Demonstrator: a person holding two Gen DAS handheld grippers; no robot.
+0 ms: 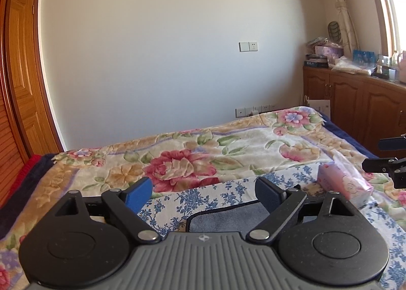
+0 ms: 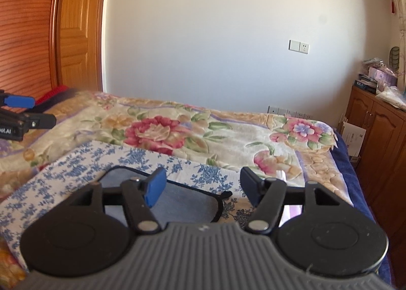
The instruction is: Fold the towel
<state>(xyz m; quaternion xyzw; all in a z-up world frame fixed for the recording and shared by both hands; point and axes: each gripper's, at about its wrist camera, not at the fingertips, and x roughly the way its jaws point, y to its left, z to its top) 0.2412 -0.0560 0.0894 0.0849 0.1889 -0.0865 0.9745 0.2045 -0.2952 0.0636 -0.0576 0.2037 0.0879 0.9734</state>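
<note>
I held left gripper (image 1: 204,189) and right gripper (image 2: 201,184) wide, empty | towel (image 2: 182,198) flat on bed's (image 2: 279,135) near edge | soft, light, limp; I'd pinch its corners.

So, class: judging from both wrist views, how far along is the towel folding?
Done: nothing visibly folded; the grey towel lies on the blue-flowered cloth on the bed. In hand: nothing; the left gripper and right gripper are above it, both open. Left: grasping an edge and every fold.
</note>
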